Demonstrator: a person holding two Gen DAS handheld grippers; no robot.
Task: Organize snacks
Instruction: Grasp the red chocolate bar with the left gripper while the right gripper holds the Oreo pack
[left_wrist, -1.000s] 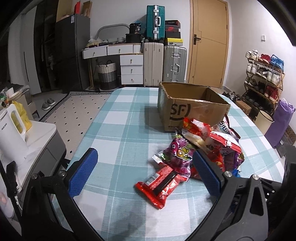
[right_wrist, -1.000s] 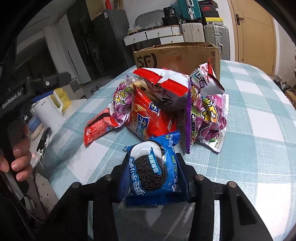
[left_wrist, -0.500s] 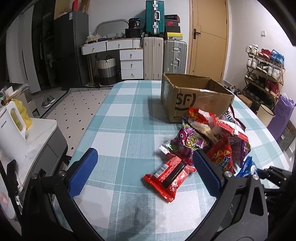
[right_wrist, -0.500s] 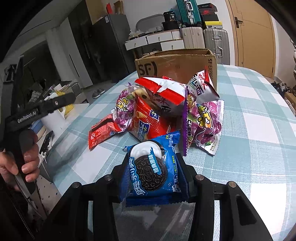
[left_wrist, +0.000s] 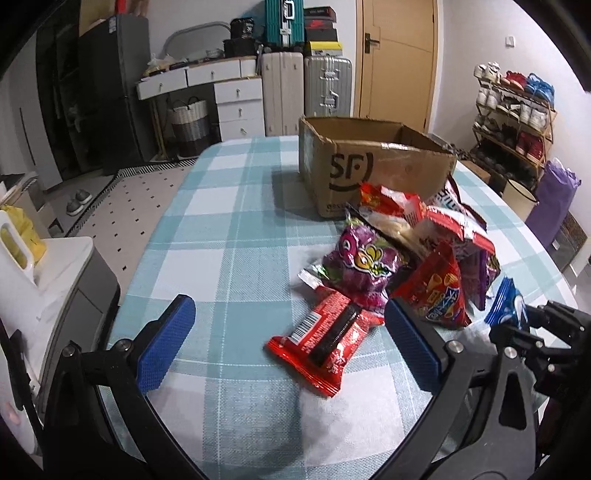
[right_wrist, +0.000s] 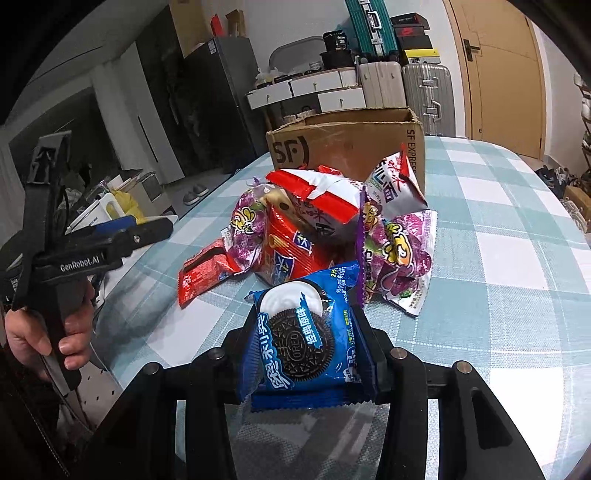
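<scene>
My right gripper (right_wrist: 306, 343) is shut on a blue Oreo pack (right_wrist: 303, 332) and holds it just above the checked table; the pack also shows in the left wrist view (left_wrist: 508, 308). A pile of snack bags (right_wrist: 325, 221) lies in front of an open cardboard box (right_wrist: 351, 144). My left gripper (left_wrist: 288, 343) is open and empty, low over the table, with a flat red snack pack (left_wrist: 325, 339) between its blue fingers (left_wrist: 166, 339). A purple bag (left_wrist: 362, 266) lies just beyond it. The box (left_wrist: 369, 162) stands behind the pile.
The blue-and-white checked table (left_wrist: 229, 229) reaches to the box. A white side cabinet (left_wrist: 48, 273) with a jug stands left of the table. Suitcases (left_wrist: 295, 92), drawers and a door are at the back, a shoe rack (left_wrist: 513, 118) at the right.
My right gripper has lifted and pulled back a little with the Oreo pack. My left gripper has shifted left and back, so the red pack now sits further between its fingers.
</scene>
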